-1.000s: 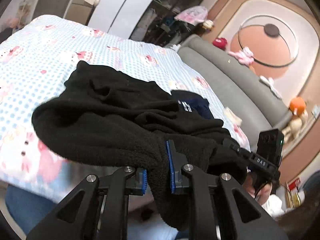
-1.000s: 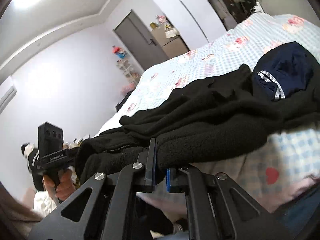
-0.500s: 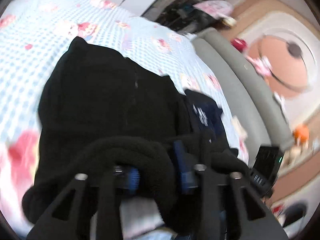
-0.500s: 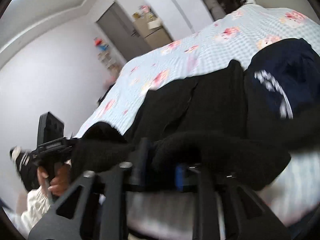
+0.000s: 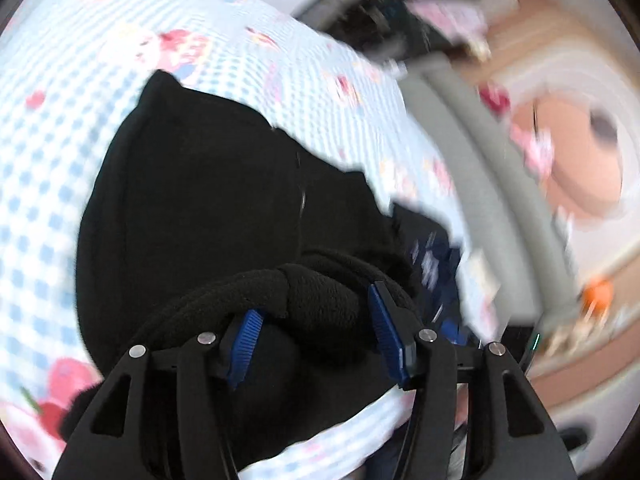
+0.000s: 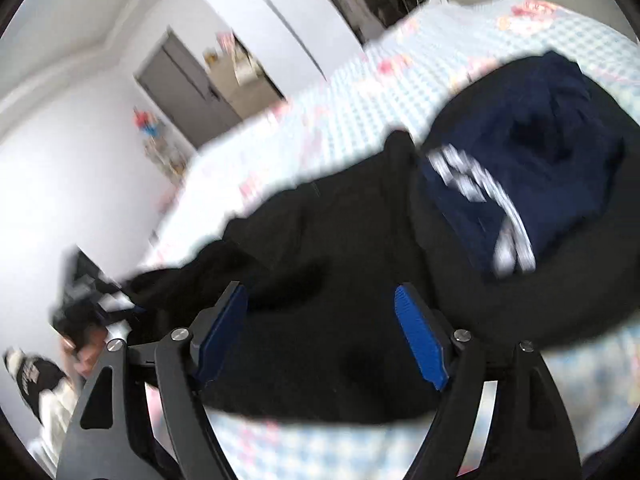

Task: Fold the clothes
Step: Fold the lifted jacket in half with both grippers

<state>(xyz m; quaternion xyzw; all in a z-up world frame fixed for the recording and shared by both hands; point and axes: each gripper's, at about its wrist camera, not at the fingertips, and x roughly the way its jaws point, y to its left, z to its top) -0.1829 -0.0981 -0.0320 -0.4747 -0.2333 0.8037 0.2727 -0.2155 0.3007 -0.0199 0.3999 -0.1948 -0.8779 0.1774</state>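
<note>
A black fleece garment [image 5: 208, 200] lies folded over on the blue checked bedspread [image 5: 52, 128]; it also shows in the right wrist view [image 6: 328, 280]. My left gripper [image 5: 316, 332] is open, its blue pads [image 5: 384, 332] wide apart around a thick roll of the fleece hem. My right gripper [image 6: 324, 332] is open above the black fleece, with fabric lying between the pads [image 6: 420, 336]. A navy garment with white stripes [image 6: 520, 168] lies to the right of the fleece, also in the left wrist view [image 5: 432, 252].
A grey padded headboard [image 5: 480, 152] runs along the bed's far side. A white wardrobe [image 6: 272, 20] and a grey door [image 6: 188, 92] stand beyond the bed. The other hand-held gripper [image 6: 88, 288] shows at lower left in the right wrist view.
Both grippers carried the fleece edge forward over the garment, lowered toward the bed, and opened their jaws; a second ago both were shut on the fleece.
</note>
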